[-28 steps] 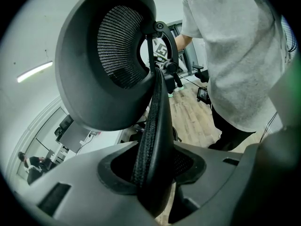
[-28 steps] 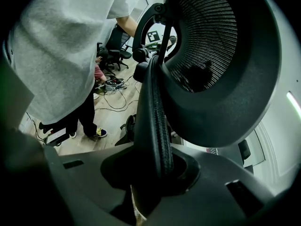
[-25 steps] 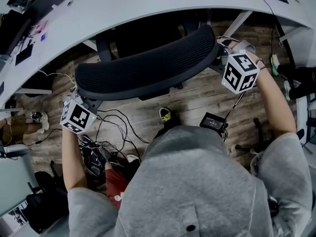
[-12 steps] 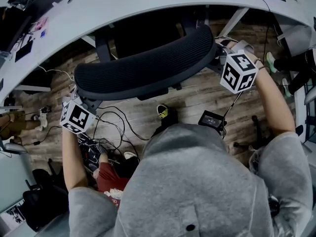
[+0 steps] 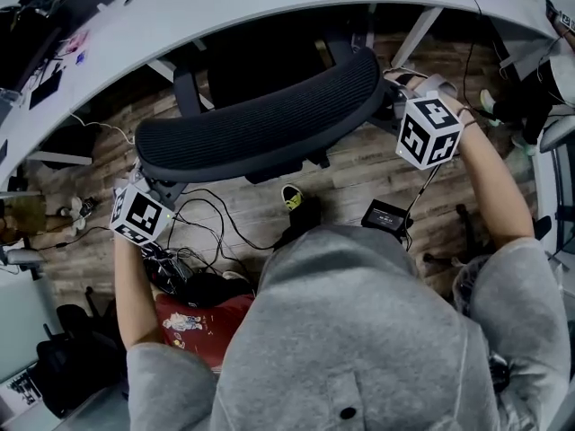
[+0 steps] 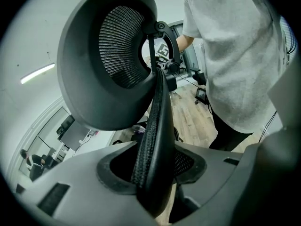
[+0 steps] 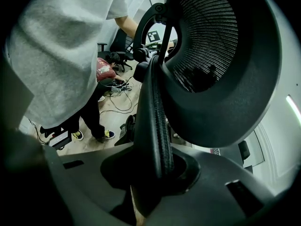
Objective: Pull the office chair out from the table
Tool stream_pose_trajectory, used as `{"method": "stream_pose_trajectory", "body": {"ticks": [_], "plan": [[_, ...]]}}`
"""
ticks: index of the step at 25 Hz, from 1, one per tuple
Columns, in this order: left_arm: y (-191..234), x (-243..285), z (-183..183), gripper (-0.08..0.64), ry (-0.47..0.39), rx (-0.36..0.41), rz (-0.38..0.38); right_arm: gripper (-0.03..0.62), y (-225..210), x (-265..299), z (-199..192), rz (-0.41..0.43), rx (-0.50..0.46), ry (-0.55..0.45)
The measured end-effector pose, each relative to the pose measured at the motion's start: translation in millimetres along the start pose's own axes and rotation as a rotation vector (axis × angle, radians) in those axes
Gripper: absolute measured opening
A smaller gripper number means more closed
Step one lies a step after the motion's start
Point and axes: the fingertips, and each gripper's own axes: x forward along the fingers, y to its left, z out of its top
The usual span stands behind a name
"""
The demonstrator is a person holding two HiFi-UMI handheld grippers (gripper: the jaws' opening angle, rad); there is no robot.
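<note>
Office chair was held at both ends of its backrest. The left gripper had its two grey moulded jaws closed to a narrow gap on the backrest's thin edge, a black ribbed band that ran up from between them. The right gripper pinched the opposite end in the same way, its jaws likewise drawn in against the band. Beyond each grip the backrest swelled into a broad, curved shell, with a smooth dark rim around a panel of fine black mesh.

In the head view it showed as a long, bowed, ribbed bar lying across the frame. It sat just clear of the edge of the table, whose white top swept round in a smooth arc. The rest of the office chair sat in shadow beneath that top.

Under the backrest lay a floor of brown wooden planks, with a tangle of thin black cables near the left side. The person's grey, soft-knit sweatshirt filled the lower part of the view.
</note>
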Motion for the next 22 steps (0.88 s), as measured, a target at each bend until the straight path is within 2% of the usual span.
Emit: {"method": "stream_pose_trajectory", "body": {"ticks": [22], "plan": [[-127.5, -60.0, 46.2, 0.192, 0.02, -0.004, 0.035, 0.107, 118.9, -74.8, 44.0, -0.022, -0.027, -0.008]]}}
